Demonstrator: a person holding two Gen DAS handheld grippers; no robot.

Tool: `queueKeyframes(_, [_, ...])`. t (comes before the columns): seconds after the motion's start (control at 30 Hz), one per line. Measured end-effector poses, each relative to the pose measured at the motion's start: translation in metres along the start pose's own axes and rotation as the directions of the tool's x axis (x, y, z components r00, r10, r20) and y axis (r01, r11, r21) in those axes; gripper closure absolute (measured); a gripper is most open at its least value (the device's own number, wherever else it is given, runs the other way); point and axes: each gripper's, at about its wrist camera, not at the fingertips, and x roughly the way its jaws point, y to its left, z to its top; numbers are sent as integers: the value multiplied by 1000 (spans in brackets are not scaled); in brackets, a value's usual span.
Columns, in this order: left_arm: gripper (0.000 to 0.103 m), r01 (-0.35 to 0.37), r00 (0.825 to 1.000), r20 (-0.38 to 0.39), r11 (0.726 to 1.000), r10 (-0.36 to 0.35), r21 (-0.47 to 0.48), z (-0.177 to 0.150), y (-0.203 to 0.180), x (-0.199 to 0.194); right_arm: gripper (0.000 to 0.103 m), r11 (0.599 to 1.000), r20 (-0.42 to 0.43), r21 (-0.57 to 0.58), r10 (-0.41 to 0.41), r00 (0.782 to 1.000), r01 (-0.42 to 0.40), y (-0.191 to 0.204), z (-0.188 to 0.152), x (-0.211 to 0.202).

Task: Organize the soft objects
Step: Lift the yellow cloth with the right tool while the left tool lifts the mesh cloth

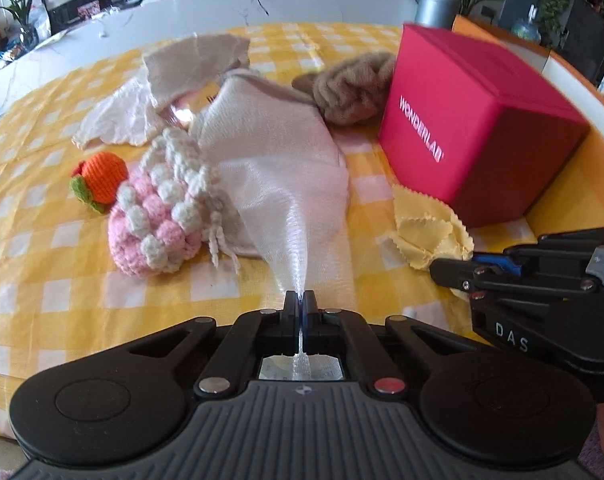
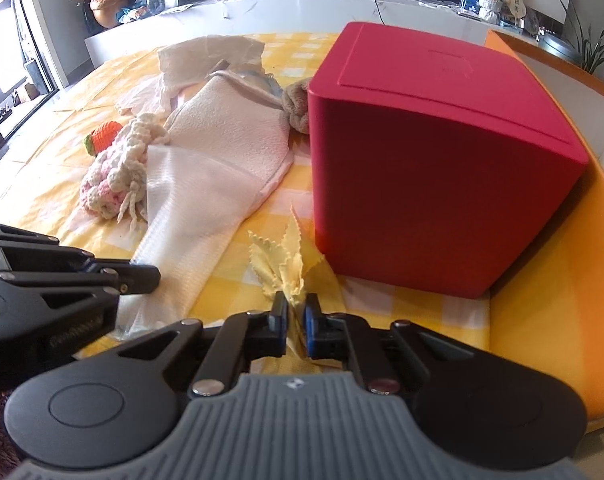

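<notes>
My left gripper point(image 1: 300, 300) is shut on the near corner of a white towel point(image 1: 270, 160), which stretches taut from the jaws back over the table; the towel also shows in the right wrist view point(image 2: 206, 168). My right gripper point(image 2: 294, 312) is shut on a small yellow cloth with zigzag edges point(image 2: 286, 264), lifted in a bunch beside the red box; the cloth shows in the left wrist view point(image 1: 425, 228) too. A pink and white crochet piece point(image 1: 158, 220) and an orange crochet fruit point(image 1: 102, 176) lie left of the towel.
A red WONDERLAB box point(image 1: 469, 128) stands at the right, close to the yellow cloth. A brown yarn bundle point(image 1: 353, 88) lies behind the towel. More white cloths point(image 1: 182, 76) lie at the back. A yellow checked tablecloth point(image 1: 62, 280) covers the table. An orange tray edge point(image 2: 541, 280) borders the right.
</notes>
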Motion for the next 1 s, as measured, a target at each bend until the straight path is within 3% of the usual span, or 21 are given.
queueKeyframes(0.37, [102, 57, 998, 30, 996, -56, -64, 6, 9, -43, 98, 998, 54, 16, 64, 996, -65, -4, 8, -38])
queueKeyframes(0.7, [102, 92, 992, 94, 995, -89, -30, 22, -5, -91, 98, 994, 105, 38, 97, 990, -102, -13, 17, -87])
queueKeyframes(1.0, [102, 173, 974, 142, 983, -179, 55, 54, -32, -125, 98, 993, 170, 44, 97, 981, -106, -34, 29, -139])
